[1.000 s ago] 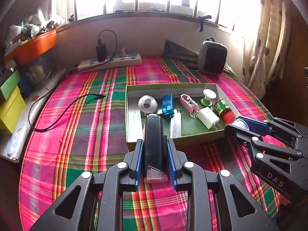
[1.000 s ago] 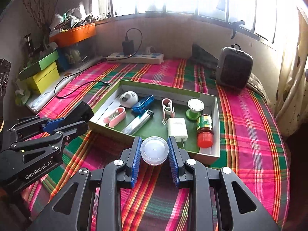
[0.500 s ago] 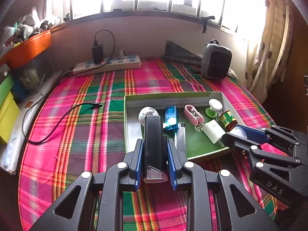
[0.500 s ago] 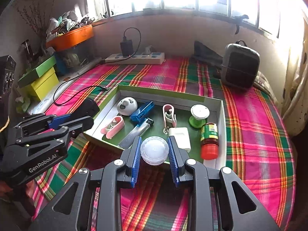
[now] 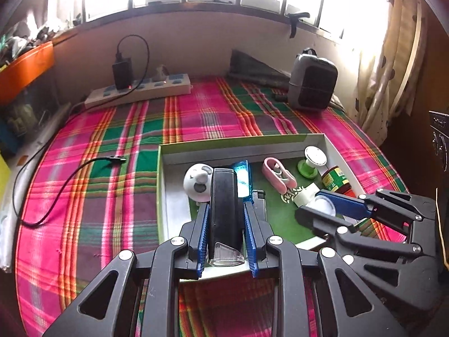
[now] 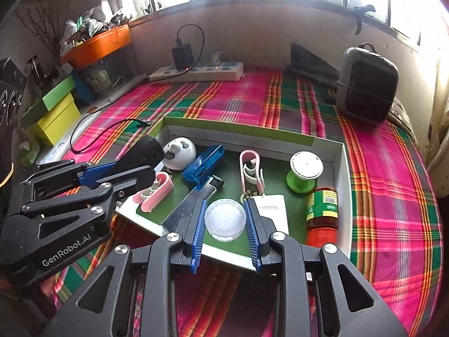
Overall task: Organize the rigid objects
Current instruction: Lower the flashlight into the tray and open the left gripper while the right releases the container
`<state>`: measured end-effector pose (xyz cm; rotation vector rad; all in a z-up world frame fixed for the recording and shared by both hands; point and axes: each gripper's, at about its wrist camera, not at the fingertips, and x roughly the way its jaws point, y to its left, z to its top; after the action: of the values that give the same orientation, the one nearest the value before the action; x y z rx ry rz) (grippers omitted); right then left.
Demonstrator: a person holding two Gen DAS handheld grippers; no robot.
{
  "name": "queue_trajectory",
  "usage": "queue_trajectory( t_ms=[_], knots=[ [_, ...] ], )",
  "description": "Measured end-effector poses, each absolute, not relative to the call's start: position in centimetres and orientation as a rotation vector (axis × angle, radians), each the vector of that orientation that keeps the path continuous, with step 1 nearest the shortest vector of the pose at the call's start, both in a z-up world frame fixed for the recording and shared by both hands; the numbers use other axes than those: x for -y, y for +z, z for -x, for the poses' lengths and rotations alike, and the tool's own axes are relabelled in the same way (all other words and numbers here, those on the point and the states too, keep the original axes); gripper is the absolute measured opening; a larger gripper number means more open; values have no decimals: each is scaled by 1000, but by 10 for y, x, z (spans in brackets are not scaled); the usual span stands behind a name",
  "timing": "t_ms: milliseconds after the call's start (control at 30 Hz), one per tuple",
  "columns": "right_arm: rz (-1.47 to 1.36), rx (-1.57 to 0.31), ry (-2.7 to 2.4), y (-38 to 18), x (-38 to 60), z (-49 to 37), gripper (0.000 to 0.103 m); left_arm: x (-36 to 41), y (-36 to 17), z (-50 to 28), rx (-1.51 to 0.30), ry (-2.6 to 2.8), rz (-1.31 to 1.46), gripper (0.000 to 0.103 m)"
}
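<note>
My left gripper (image 5: 226,219) is shut on a black oblong device (image 5: 226,205) with a clear tip, held over the near left part of the green-floored box (image 5: 238,140). My right gripper (image 6: 225,221) is shut on a clear round lid (image 6: 225,219), held over the box's near edge (image 6: 224,254). In the box lie a white round toy (image 6: 179,153), a blue case (image 6: 203,163), a silver lighter (image 6: 193,199), two pink clips (image 6: 249,168), a white charger (image 6: 273,207), a green spool (image 6: 304,171) and a red-capped jar (image 6: 321,210).
The box sits on a plaid cloth (image 5: 112,168). A power strip (image 5: 140,90) with a black adapter and a trailing cable (image 5: 56,185) lies at the back left. A grey heater (image 5: 311,81) stands at the back right. Coloured boxes (image 6: 53,112) stand at the left.
Both grippers have moved forward with their loads, from in front of the box to over its near part. Both stay shut.
</note>
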<state>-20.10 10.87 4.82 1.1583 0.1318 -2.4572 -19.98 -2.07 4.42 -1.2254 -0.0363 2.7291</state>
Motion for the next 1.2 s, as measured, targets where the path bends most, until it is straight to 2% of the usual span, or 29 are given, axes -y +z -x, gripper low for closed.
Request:
queue_trajectory(
  t_ms=[667, 1200],
  knots=[
    [-1208, -208, -2437, 24, -100, 217, 29, 15, 21, 219, -11, 2706, 1285, 23],
    [-1184, -193, -2434, 22, -101, 217, 29, 15, 20, 222, 10, 2698, 1282, 23]
  ],
)
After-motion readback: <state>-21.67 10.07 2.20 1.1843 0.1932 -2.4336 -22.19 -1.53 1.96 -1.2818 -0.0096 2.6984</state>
